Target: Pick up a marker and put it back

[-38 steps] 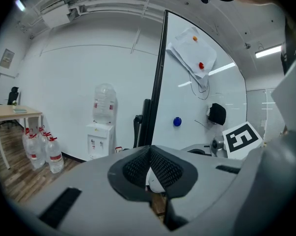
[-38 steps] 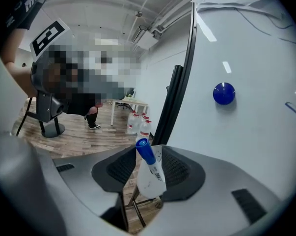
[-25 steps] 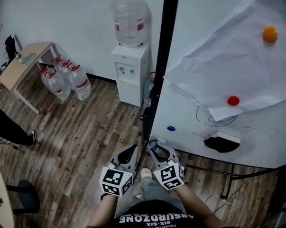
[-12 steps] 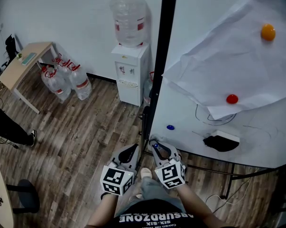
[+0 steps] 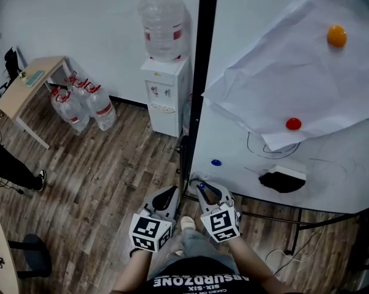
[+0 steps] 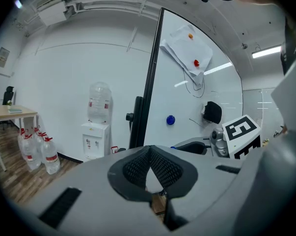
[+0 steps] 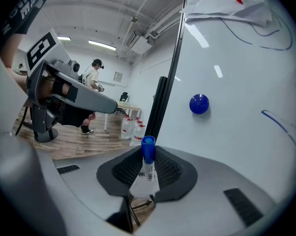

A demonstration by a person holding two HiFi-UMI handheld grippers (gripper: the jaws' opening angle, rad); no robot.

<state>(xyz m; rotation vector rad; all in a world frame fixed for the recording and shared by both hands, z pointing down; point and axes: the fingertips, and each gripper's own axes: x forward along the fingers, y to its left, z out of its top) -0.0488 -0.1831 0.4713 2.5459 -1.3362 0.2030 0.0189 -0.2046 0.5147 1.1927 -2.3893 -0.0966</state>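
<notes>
A white marker with a blue cap [image 7: 148, 165] stands upright between the pads of my right gripper [image 7: 148, 156], which is shut on it; its jaws have just been closing on it. In the head view the blue cap [image 5: 199, 190] shows at the tip of the right gripper [image 5: 204, 189], close to the lower left corner of the whiteboard [image 5: 343, 176]. My left gripper [image 5: 168, 196] hangs beside it over the wooden floor. Its pads [image 6: 162, 167] meet at the tip with nothing between them.
The whiteboard carries a blue magnet [image 5: 216, 162], a black eraser [image 5: 282, 181], a red magnet [image 5: 293, 124], an orange magnet [image 5: 336, 35] and a crumpled paper sheet [image 5: 282, 84]. A water dispenser [image 5: 166, 90] and spare bottles [image 5: 80, 106] stand by the wall, near a wooden table [image 5: 31, 81].
The right gripper has tilted slightly with the marker in it. The left gripper has stayed where it was. The view has swung a little, so the whiteboard sits further left.
</notes>
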